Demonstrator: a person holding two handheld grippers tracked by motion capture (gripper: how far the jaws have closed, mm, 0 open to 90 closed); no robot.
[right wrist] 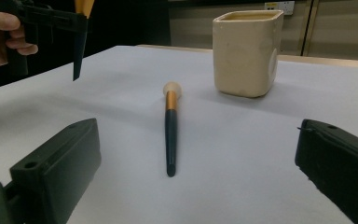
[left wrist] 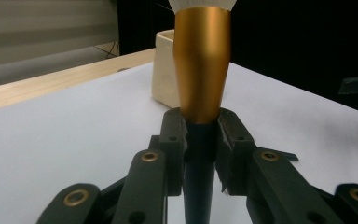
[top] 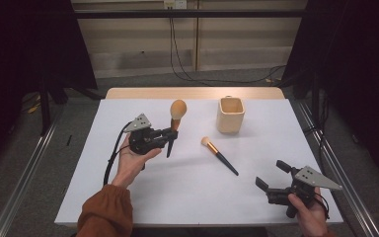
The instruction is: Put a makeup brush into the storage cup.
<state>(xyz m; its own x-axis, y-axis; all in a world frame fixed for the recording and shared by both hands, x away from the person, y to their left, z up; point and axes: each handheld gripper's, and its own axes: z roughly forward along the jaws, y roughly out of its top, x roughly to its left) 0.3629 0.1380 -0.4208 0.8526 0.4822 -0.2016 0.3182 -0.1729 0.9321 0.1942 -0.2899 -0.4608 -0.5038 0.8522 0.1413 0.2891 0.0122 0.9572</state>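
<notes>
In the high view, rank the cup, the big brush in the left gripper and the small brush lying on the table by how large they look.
1. Cream cup, bulkiest.
2. Big brush, held upright in the left gripper; being raised toward the camera may inflate it.
3. Small brush, about as long but much thinner.

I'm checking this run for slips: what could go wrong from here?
The left gripper clamps the large makeup brush only low on its dark handle, so the top-heavy brush might tilt or slip. The cream cup looks narrow, so the handle tip could catch its rim. The small makeup brush lies flat, hard to pinch.
</notes>
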